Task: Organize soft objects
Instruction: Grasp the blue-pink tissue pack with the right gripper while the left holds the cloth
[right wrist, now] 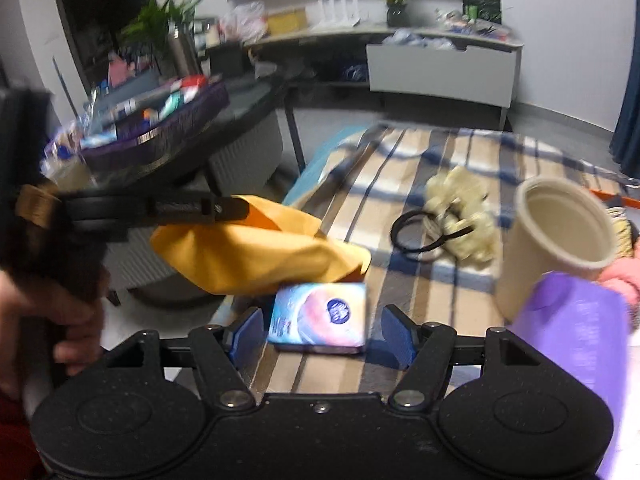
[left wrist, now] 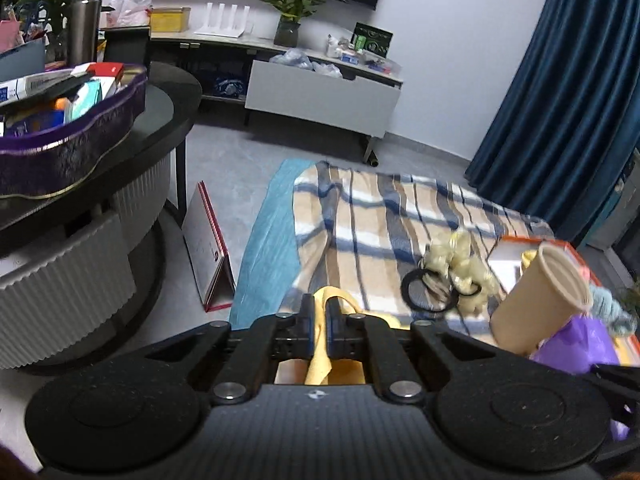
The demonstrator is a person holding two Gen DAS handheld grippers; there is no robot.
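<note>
A yellow cloth (right wrist: 256, 252) hangs lifted over the striped blanket (right wrist: 436, 152), pinched by my left gripper (left wrist: 320, 312), which is shut on a fold of the yellow cloth (left wrist: 318, 356). In the right wrist view the left gripper's arm (right wrist: 160, 208) reaches in from the left, with a person's hand (right wrist: 60, 320) on its handle. My right gripper (right wrist: 322, 330) stands open, its blue pads on either side of a small tissue pack (right wrist: 320, 316) lying on the blanket, not pressing it. A cream scrunchie (right wrist: 460, 208) and black hair ties (right wrist: 416, 236) lie further back.
A beige paper cup (right wrist: 556, 240) leans on a purple bag (right wrist: 576, 340) at the right, over an orange-rimmed box (left wrist: 560, 248). A dark round table (left wrist: 160, 120) with a purple tin (left wrist: 72, 152) stands left. A TV cabinet (left wrist: 320, 92) lines the far wall; blue curtain (left wrist: 568, 100) at right.
</note>
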